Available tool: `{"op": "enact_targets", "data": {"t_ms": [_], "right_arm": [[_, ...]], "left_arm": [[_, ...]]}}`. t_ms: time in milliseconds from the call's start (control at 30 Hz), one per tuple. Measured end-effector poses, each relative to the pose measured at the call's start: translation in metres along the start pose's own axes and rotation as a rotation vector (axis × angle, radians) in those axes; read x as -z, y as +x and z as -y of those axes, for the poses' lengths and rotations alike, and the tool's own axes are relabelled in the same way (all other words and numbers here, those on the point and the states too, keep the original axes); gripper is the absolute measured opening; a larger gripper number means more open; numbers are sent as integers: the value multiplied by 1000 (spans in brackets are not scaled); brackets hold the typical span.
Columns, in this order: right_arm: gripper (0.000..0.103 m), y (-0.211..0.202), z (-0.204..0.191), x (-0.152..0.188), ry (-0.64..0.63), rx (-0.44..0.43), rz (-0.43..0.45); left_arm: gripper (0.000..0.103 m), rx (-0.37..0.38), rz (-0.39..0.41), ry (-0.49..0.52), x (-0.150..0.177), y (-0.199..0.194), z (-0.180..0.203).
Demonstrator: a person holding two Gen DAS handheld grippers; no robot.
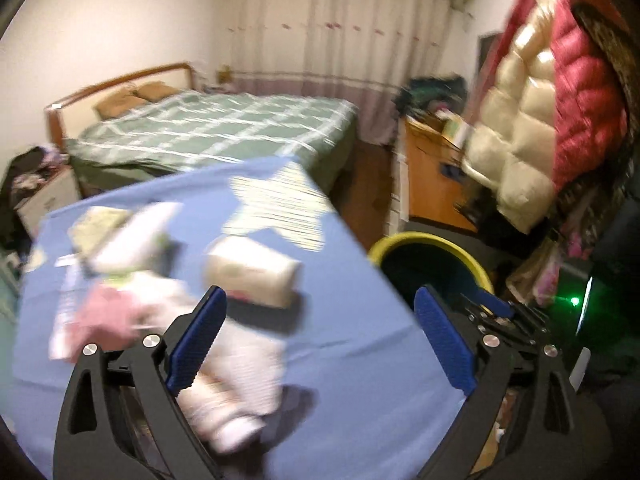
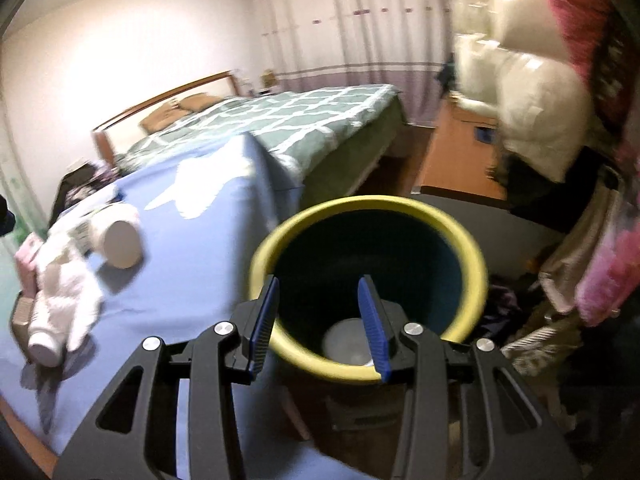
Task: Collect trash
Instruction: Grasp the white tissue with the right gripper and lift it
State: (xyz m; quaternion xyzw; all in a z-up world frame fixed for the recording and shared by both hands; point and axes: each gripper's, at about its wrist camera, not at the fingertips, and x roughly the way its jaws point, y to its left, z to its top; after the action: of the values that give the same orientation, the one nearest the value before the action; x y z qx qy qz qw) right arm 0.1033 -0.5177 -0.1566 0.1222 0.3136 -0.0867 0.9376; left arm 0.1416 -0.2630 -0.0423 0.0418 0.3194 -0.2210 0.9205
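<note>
A table under a blue cloth [image 1: 352, 276] [image 2: 200, 280] holds the trash. On it lie a paper cup [image 1: 252, 276] [image 2: 120, 240] on its side, a crumpled white tissue over a white bottle [image 1: 236, 380] [image 2: 52, 320], and a pink scrap [image 1: 104, 316] [image 2: 26, 256]. My left gripper [image 1: 320, 344] hovers over the cloth, open wide, with nothing between its pads; the tissue lies by its left finger. A dark bin with a yellow rim [image 1: 420, 238] [image 2: 360, 204] stands off the table's right edge. My right gripper [image 2: 320, 328] hangs over the bin's mouth, its jaws apart and empty. A white item [image 2: 346, 344] lies at the bin's bottom.
Behind the table is a bed with a green checked cover [image 1: 216, 128] [image 2: 304, 116]. An orange cabinet [image 1: 432, 184] [image 2: 456, 152] stands at the right. Cream and red puffer jackets [image 1: 532, 112] [image 2: 528, 92] hang above the bin's right side. Clutter sits on a nightstand [image 1: 44, 196].
</note>
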Motion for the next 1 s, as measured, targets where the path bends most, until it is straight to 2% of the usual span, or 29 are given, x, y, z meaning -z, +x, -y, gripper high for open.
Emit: {"op": "enact_targets", "data": {"t_ms": [200,400,567,733,1000], "right_arm": [[40,3,-69,2,-108,-158,-44],[40,4,-133,2,-203,-302,-79],[40,-3,-169,-5,-247,-374,-78],[40,-4,-209,-1,-309,-427,-88],[40,14,-244,3,-353,-424,-134]], "left_arm": [[94,-178,64,-94,17,-51,-70],[95,-268,94,-180,37,-84,-126],[95,-289,99,-215,46,-93,-149],[95,-295,106,-230,49,-92,-156],[95,-295,94,-260,56,-89,-166]]}}
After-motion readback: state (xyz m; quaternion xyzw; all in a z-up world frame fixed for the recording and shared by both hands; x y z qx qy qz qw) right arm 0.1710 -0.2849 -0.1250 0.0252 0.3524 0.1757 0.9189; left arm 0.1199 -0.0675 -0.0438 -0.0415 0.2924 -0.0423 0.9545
